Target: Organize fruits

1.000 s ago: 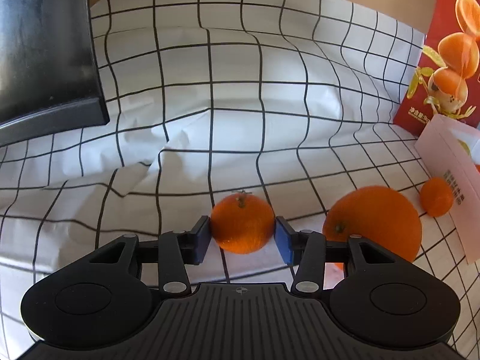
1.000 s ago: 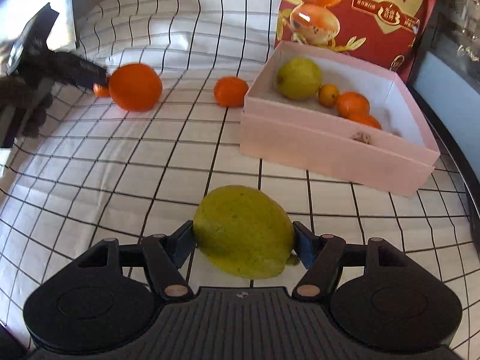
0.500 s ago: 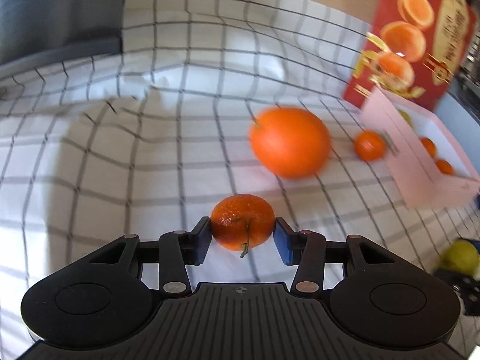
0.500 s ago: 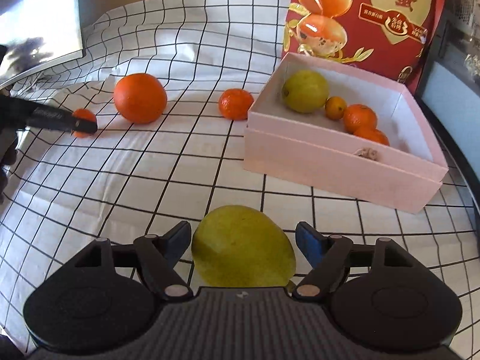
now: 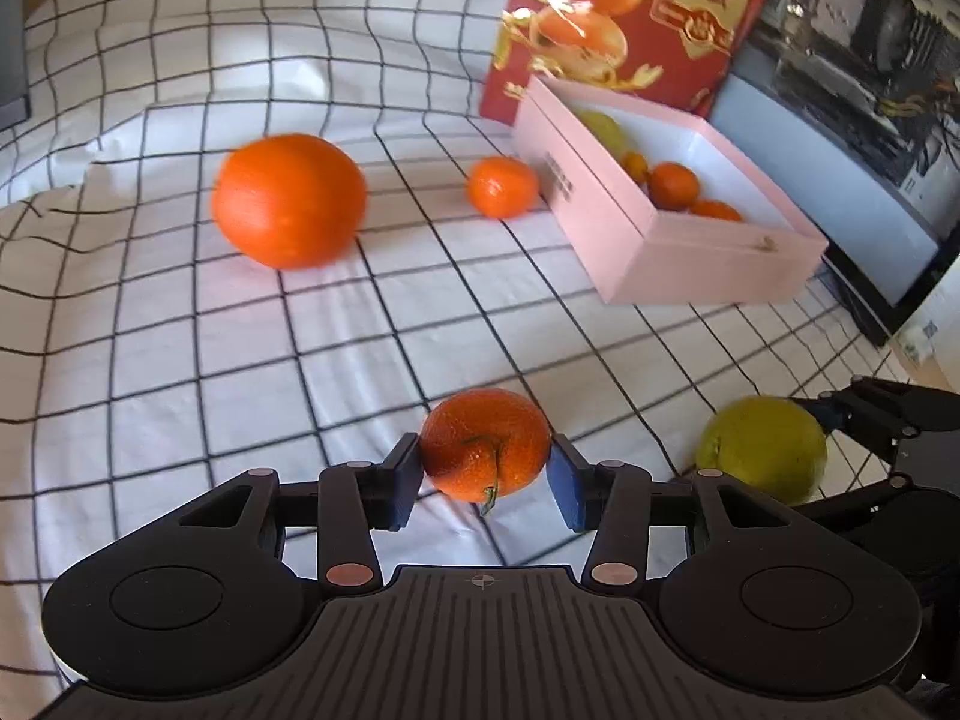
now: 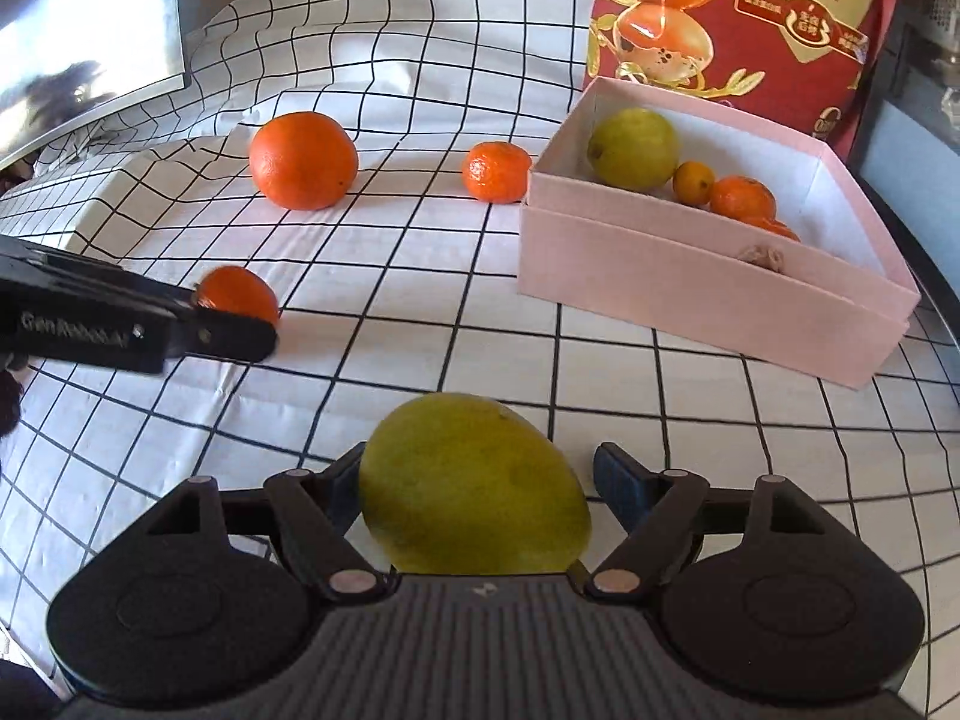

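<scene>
Left wrist view: the left gripper point(image 5: 485, 474) is clamping one mandarin point(image 5: 485, 443) between both pads, lifted above the checked cloth point(image 5: 180, 360). Ahead and to its left one big orange point(image 5: 288, 199) is lying on the cloth; ahead, a second mandarin point(image 5: 501, 186) is sitting just beside the pink box point(image 5: 690, 252). In the box: one green fruit and three orange ones are showing. To the right, one lemon point(image 5: 762, 449) is sitting between the right gripper's fingers.

Right wrist view: the right gripper point(image 6: 474, 480) is opening its jaws; the lemon point(image 6: 474, 483) is lying between them, the right pad clear of it, the left pad's contact hidden. Ahead and right, the box point(image 6: 708, 294) is holding one green fruit point(image 6: 633, 148), one kumquat point(image 6: 693, 182), two mandarins and one brownish bit. Left, the other gripper is gripping its mandarin point(image 6: 237, 294). Behind the box, one red bag point(image 6: 744, 30) is standing.
</scene>
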The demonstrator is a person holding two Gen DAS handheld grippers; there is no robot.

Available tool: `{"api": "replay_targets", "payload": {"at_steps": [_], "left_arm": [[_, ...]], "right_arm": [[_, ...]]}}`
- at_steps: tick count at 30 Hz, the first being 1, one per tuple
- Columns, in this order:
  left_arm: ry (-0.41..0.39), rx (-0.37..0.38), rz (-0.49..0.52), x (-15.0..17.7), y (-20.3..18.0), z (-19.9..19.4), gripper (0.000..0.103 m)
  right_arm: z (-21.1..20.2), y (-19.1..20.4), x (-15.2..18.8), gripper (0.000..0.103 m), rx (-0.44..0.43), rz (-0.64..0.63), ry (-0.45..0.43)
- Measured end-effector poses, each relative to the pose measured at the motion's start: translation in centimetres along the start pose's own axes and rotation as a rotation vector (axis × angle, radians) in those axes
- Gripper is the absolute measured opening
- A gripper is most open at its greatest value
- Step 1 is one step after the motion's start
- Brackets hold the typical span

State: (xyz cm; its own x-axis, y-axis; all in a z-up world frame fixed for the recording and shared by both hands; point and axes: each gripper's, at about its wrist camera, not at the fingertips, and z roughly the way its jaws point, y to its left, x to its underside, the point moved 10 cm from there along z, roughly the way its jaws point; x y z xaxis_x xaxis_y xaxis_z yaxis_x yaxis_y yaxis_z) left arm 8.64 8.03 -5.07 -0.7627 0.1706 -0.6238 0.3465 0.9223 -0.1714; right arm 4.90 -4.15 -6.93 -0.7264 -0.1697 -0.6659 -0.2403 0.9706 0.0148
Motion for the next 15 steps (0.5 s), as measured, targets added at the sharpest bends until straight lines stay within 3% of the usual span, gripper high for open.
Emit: {"api": "replay_targets", "payload": {"at_steps": [9,15], "left_arm": [[0.010,-0.005,-0.031,0.2,0.1,0.1,0.051],[0.012,-0.017,-0.027,0.2,0.0,0.0,0.051]], "right_arm": [[-2.3,-1.3,2.2,0.082,-0.033,0.054,0.012],[-3.7,-1.4,1.3,0.082,-0.081,0.117,-0.022]]}}
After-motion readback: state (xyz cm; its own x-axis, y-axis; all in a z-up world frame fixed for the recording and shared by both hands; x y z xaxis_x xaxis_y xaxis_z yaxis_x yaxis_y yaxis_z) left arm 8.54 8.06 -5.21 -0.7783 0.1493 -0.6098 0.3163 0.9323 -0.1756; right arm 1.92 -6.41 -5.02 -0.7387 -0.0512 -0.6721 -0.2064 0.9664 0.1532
